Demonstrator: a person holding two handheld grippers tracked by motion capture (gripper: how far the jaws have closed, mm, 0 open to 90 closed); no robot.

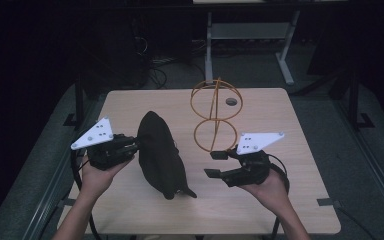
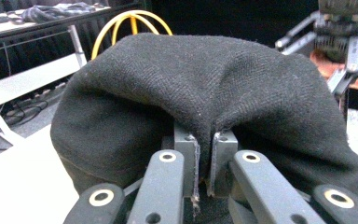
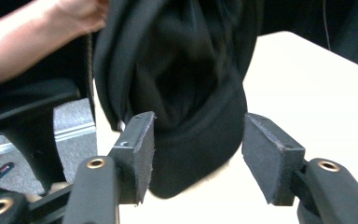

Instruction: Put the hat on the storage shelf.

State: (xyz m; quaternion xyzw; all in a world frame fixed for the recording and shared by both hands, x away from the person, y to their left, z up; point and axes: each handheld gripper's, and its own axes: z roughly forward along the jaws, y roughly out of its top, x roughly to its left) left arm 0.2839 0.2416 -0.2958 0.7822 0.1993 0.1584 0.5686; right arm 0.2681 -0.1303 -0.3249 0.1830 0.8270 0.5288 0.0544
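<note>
Black cap (image 1: 158, 155) is hanging over the middle-left of the counter (image 1: 280, 210), held up on its side, with its lower end touching or nearly touching the wood at about 6 o'clock of its body. In the left gripper view the woven fabric (image 2: 205, 88) is bulging over the jaws, and no brand, label or writing is showing on it; the same goes for the right gripper view, where the dark inside and the brim (image 3: 191, 158) are facing the camera.

Left tool (image 1: 132, 146) is sitting at the cap's 9 o'clock side, its jaws pressed together on a fold of the cloth, pinching it tightly.

Right tool (image 1: 214, 164) is standing at the cap's 3 o'clock, apart from it, with its jaws parted to a middling width and nothing pressed between the pads; the brim is showing beyond the gap.

Orange wire stand (image 1: 215, 112), made of two rings one above the other, is standing at 12 o'clock of the right tool, near the counter's far half. White three-cornered plates on both tools are carrying small holes and no lettering.
</note>
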